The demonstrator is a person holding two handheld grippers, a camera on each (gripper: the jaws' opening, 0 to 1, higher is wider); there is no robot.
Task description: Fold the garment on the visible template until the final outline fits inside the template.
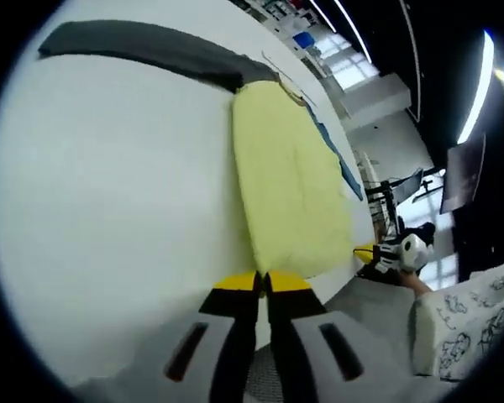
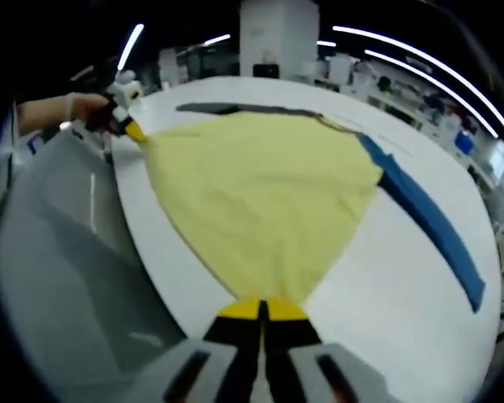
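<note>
A yellow garment (image 2: 260, 193) lies spread flat on the white table (image 2: 403, 302). It also shows as a long yellow strip (image 1: 290, 176) in the left gripper view. My right gripper (image 2: 262, 307) is shut on its near corner at the table's edge. My left gripper (image 1: 263, 281) is shut on another corner of the cloth. In the right gripper view the left gripper (image 2: 128, 122) sits at the far left edge, held by a hand. A blue tape strip (image 2: 428, 220) runs along the garment's right side, and a dark grey strip (image 2: 235, 108) lies past its far edge.
The table's rounded edge (image 2: 143, 243) drops to a grey floor on the left. The right gripper (image 1: 395, 252) and a patterned sleeve (image 1: 462, 323) show off the table's edge in the left gripper view. Shelves and desks stand in the background.
</note>
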